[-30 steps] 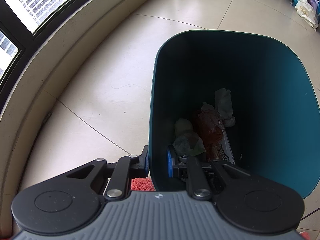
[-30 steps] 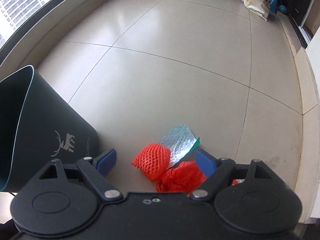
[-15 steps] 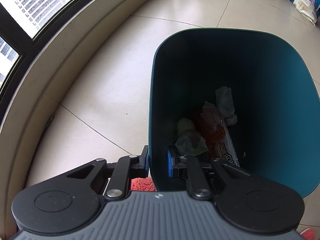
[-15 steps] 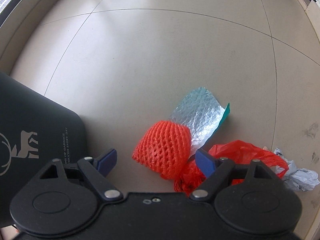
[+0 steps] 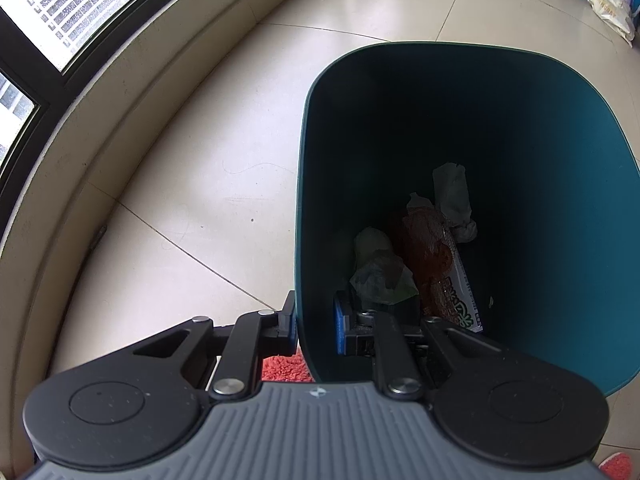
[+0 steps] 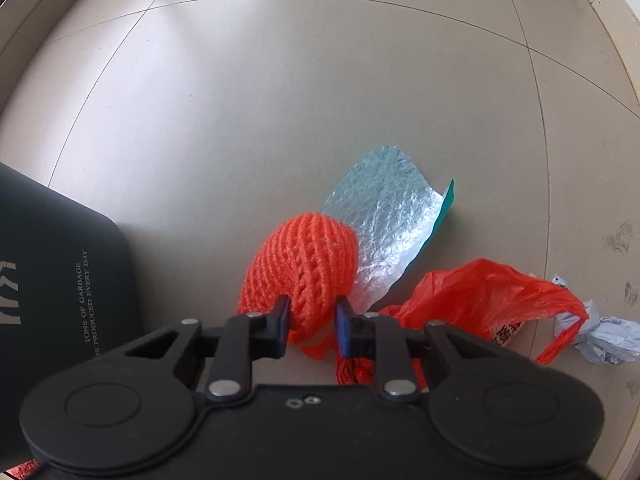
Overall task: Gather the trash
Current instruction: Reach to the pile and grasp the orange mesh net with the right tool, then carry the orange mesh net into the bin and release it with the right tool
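**Right wrist view: pick-up of the foam net under way**

Right gripper (image 6: pixel 310 318), pointing down at the floor, jaws just closing, clamped on the orange foam net (image 6: pixel 298 264) at lower centre. Next: lift, carry left to the bin (image 5: pixel 460 128). Left gripper (image 5: pixel 316 320) pinches the bin's near rim, steadying.
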`<action>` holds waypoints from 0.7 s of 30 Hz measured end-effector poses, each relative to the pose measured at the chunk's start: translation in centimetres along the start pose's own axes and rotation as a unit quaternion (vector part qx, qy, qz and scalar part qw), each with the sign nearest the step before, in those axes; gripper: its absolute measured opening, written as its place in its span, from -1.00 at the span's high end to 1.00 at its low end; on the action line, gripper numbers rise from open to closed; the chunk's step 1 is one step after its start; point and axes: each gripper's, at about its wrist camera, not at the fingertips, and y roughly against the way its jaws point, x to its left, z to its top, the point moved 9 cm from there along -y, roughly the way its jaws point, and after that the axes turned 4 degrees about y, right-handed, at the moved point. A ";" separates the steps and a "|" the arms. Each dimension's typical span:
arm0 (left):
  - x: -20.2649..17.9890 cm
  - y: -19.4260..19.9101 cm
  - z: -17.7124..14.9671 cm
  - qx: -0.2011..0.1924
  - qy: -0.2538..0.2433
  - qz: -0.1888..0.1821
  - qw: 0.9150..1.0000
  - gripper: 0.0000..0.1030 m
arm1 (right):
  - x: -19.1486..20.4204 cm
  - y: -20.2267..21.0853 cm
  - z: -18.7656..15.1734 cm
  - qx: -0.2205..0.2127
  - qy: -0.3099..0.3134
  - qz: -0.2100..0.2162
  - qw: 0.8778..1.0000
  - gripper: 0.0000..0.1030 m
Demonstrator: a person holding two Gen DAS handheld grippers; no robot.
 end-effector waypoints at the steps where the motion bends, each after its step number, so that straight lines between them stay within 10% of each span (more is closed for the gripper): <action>1: 0.0 0.0 0.0 0.000 0.001 -0.001 1.000 0.69 | -0.1 1.0 0.2 -0.005 0.004 0.000 1.000 0.76; 10: 0.2 0.2 -0.2 -0.004 0.005 -0.003 1.000 0.69 | 2.5 13.9 1.5 -0.101 0.078 0.040 0.991 0.82; 21: 0.7 0.8 0.0 -0.010 0.014 -0.005 1.000 0.69 | 13.4 30.1 2.2 -0.229 0.185 0.149 0.944 0.80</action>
